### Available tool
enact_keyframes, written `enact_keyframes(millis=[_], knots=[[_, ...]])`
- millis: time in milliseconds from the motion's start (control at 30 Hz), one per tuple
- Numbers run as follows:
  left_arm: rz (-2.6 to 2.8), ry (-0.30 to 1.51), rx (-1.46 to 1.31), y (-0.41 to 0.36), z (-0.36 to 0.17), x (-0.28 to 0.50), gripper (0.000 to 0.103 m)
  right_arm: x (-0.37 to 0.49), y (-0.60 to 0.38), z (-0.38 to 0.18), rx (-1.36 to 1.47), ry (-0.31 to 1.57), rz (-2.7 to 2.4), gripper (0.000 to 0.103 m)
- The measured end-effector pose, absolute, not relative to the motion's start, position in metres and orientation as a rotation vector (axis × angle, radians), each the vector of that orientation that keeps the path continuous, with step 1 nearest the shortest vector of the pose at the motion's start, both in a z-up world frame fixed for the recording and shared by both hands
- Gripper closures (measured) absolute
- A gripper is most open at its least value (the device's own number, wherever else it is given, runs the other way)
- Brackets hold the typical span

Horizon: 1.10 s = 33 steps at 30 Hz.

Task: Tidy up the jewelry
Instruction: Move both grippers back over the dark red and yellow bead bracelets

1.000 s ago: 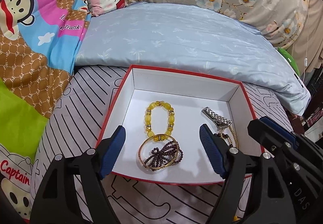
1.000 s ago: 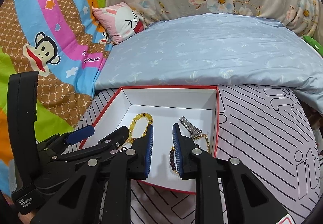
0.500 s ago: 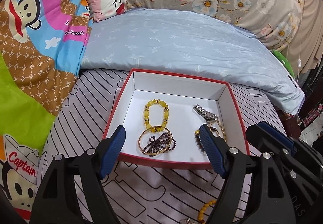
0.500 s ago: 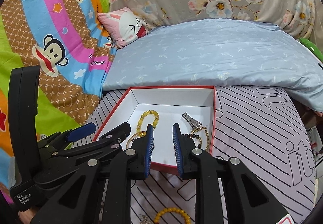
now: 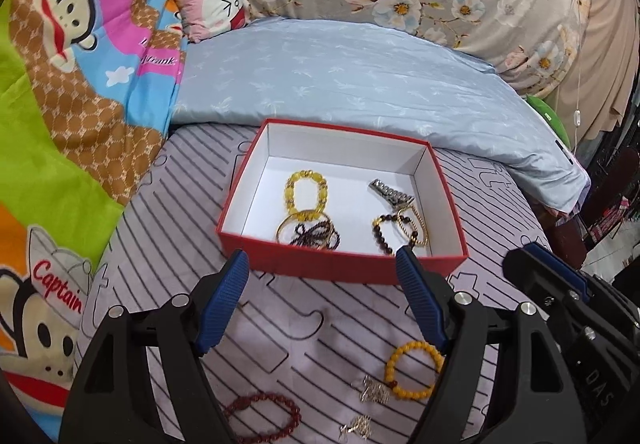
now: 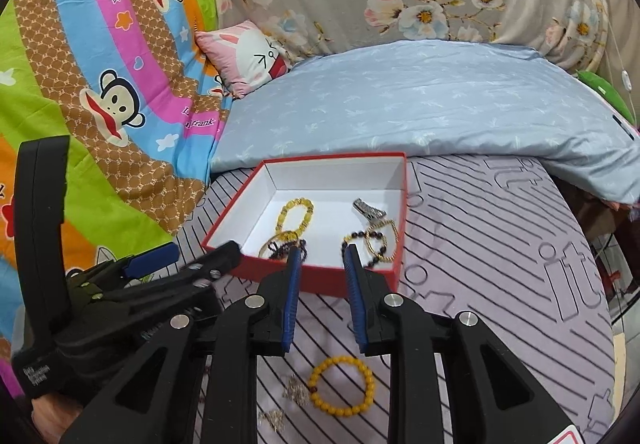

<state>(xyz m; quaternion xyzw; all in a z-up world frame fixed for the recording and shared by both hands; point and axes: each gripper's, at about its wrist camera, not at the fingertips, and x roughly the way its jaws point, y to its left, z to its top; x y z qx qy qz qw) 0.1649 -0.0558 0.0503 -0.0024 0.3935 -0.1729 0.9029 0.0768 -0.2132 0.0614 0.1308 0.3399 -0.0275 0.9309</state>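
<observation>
Left tongs [image 5: 322, 264] stand wide apart, empty. Right tongs [image 6: 322, 256] are opening, nothing between them. Several bracelets lie inside the red box [image 5: 340, 266]; a yellow bracelet [image 6: 342, 386] lies on the striped mat [image 6: 500, 264].

Left of my left gripper [image 5: 322, 276], the monkey quilt [image 5: 60, 148] reads "Captain"; from my right gripper [image 6: 322, 256] it reads "Paul frank". The striped mat [image 6: 520, 244] to the right shows "it".

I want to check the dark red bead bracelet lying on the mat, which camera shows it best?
The left wrist view: the dark red bead bracelet lies on the striped mat near the bottom edge, most of its loop visible beside the left gripper's frame. The right wrist view does not show it clearly; black gripper parts cover that area.
</observation>
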Motion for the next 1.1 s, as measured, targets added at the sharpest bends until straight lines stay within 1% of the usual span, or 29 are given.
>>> enact_keyframes(millis=[300,467,867,933,1100], knots=[[-0.310,0.855,-0.031,-0.016,0.030,0.131,0.030,0.029,-0.224,0.031,0.289,0.757,-0.113,0.080],[-0.275,0.897,-0.036,0.008,0.008,0.110,0.030,0.009,-0.221,0.012,0.298,0.797,-0.115,0.080],[-0.229,0.975,0.012,0.028,-0.041,0.080,0.031,-0.017,-0.207,-0.025,0.306,0.890,-0.100,0.080],[-0.224,0.978,0.010,0.029,-0.046,0.083,0.032,-0.018,-0.205,-0.029,0.305,0.900,-0.098,0.080],[-0.218,0.994,0.012,0.029,-0.058,0.090,0.042,-0.016,-0.202,-0.032,0.298,0.913,-0.092,0.080]])
